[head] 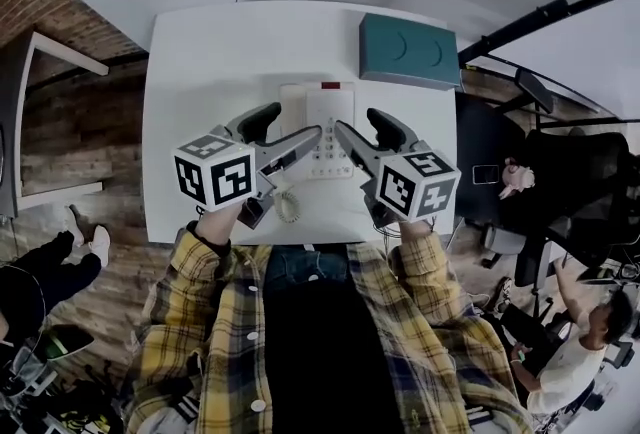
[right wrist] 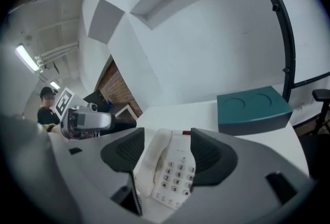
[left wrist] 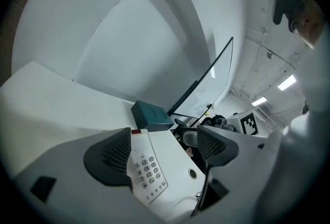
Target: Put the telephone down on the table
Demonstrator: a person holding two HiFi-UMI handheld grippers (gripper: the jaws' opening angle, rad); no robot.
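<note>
White telephone (head: 322, 122), on table (head: 200, 72) — jaws apart

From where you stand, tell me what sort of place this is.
Probably an office or lab workroom: a white table holds a desk telephone, black office chairs stand beside it, and strip lights run along the ceiling.

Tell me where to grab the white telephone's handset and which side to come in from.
Grip the handset at its slim middle, jaws across the narrow width, coming down from above. It lies cradled along the left side of the telephone, long and narrow, with the keypad close beside it, so the open left gripper probably suits best.
</note>
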